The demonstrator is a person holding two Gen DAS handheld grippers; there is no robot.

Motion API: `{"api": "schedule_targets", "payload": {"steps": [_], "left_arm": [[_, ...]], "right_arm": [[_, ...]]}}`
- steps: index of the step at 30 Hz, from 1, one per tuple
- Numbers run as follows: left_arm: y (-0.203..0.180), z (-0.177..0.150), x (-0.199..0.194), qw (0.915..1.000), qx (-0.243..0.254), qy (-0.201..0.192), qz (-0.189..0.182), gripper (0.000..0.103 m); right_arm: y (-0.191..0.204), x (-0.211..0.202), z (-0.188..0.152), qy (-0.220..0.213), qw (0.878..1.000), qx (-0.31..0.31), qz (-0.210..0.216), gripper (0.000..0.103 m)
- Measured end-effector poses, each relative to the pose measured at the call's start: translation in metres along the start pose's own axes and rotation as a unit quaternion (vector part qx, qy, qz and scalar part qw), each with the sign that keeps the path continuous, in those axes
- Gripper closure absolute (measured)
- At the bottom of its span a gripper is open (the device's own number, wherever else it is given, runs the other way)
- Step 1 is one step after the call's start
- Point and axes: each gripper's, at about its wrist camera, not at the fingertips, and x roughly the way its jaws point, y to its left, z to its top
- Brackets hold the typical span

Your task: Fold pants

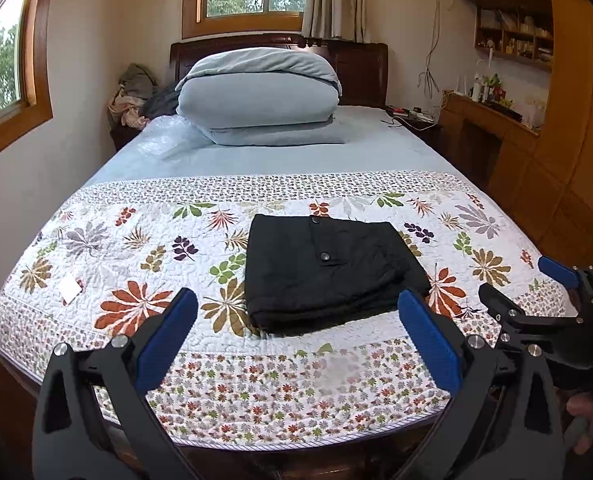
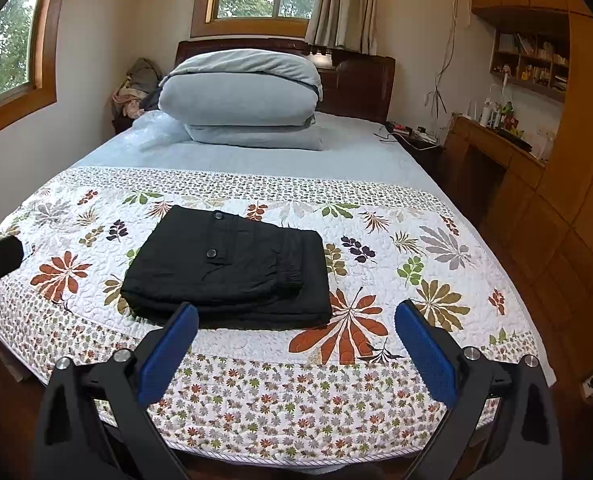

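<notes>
Black pants (image 1: 328, 272) lie folded into a flat rectangular stack on the floral quilt (image 1: 136, 264), with two snap buttons on top; they also show in the right wrist view (image 2: 232, 268). My left gripper (image 1: 296, 304) is open and empty, held above the bed's near edge just short of the pants. My right gripper (image 2: 296, 316) is open and empty, near the stack's front edge. It also shows at the right of the left wrist view (image 1: 528, 284).
A folded light-blue duvet (image 1: 256, 96) is stacked at the head of the bed. A wooden desk and shelves (image 1: 508, 120) stand along the right wall. A pile of clothes (image 1: 134, 94) lies by the headboard. A small white card (image 1: 70, 289) lies on the quilt at left.
</notes>
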Motion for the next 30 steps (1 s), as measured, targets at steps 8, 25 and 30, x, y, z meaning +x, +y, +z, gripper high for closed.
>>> {"api": "schedule_targets", "payload": {"steps": [8, 25, 30], "left_arm": [[0.0075, 0.0002, 0.0043, 0.9998, -0.015, 0.007, -0.008, 0.003], [0.0013, -0.0013, 0.0045, 1.0000, 0.003, 0.003, -0.007, 0.003], [0.0019, -0.0016, 0.0049, 0.9999, 0.002, 0.004, -0.015, 0.003]], "right_arm": [[0.0004, -0.0002, -0.0001, 0.000, 1.000, -0.001, -0.001, 0.003], [-0.0004, 0.0017, -0.0005, -0.001, 1.000, -0.009, 0.000, 0.003], [-0.0006, 0.0019, -0.0001, -0.004, 1.000, -0.015, -0.004, 0.003]]}}
